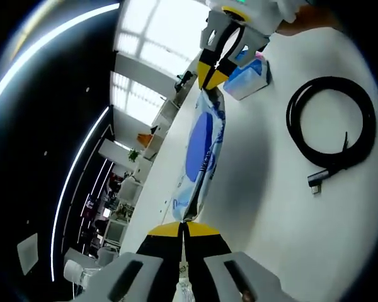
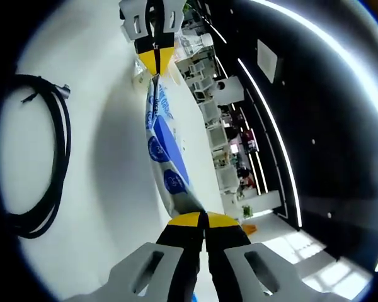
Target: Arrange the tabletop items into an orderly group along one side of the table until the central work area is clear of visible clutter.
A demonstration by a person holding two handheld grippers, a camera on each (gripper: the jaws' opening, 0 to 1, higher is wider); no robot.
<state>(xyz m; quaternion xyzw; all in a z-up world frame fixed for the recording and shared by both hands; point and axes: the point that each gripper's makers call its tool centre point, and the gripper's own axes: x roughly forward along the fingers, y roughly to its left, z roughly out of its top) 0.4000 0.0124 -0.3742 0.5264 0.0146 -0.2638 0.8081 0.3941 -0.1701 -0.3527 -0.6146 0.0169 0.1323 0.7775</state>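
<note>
Yellow-tipped black jaws of the left gripper (image 1: 184, 228) rise nearest the lens in the left gripper view, pinched together on 1 end of a long white-and-blue plastic wipes packet (image 1: 201, 151). That packet hangs stretched above the table between the 2 grippers; its far end is clamped in the closed jaws of the right gripper (image 1: 214, 70), which enters from the top.

Left of the packet in this view lies the room: a dark ceiling with thin white light strips (image 1: 69, 182), bright windows (image 1: 145, 38), white shelving and a small green plant (image 1: 133, 153). Right of the packet spreads the plain white tabletop (image 1: 271, 207) (smooth, slightly glossy, carrying the packet's soft shadow). A small blue-and-white box (image 1: 249, 78) sits on it just beyond the right gripper, and a coiled black cable (image 1: 331, 126) with a plug end lies well apart to the right.

From the right gripper view the cable (image 2: 41, 157) sits at the left on the white surface (image 2: 107, 126), the packet (image 2: 166, 163) runs up the middle from the right gripper (image 2: 203, 220) to the left one (image 2: 155, 55), and shelves, light strips and windows fill the right.
</note>
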